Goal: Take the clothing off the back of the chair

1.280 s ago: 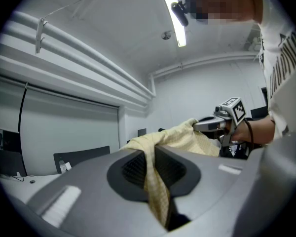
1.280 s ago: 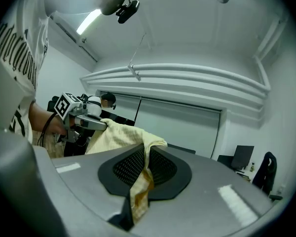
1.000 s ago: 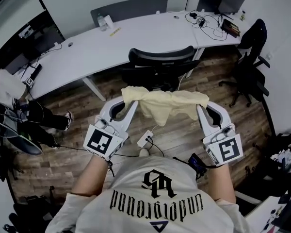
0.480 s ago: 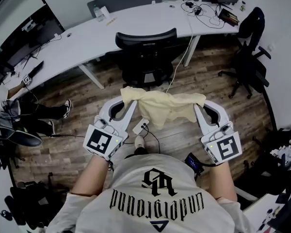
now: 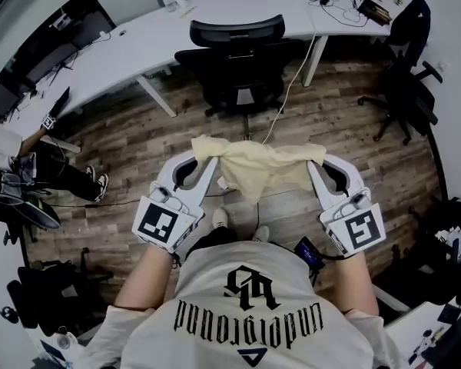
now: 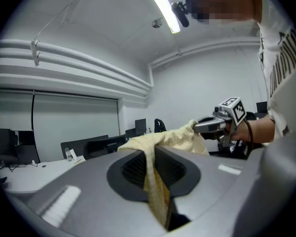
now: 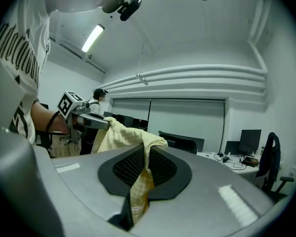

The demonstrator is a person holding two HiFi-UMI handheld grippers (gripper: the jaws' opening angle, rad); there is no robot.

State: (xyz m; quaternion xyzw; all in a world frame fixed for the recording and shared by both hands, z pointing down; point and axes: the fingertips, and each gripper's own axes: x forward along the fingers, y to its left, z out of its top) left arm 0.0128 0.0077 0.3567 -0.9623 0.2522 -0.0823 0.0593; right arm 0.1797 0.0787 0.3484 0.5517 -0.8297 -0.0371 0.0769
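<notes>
Grip: your left gripper (image 5: 206, 151) and right gripper (image 5: 315, 160) are each closed down tight on one end of the pale yellow garment (image 5: 255, 167), and a tail of cloth hangs through each pair of jaws.
Garment position: it is slung between your two grippers in front of your chest, sagging in the middle, in the air above the wood floor (image 5: 138, 141), touching nothing else.
Change: a second ago the garment hung just in front of the black chair (image 5: 238, 48); now you have backed off, the chair sits well apart near the white desk (image 5: 131, 48), and bare floor shows between chair and cloth. Your grippers keep the same spacing and the same hold.
Meaning: the chair's backrest is bare and the garment is clear of it, so the removal itself looks done. Only carrying it or putting it down seems left, and no drop spot is evident.
Garment look: thin, limp, finely textured cloth, crumpled into soft folds, bunched thickest where you pinch it.
</notes>
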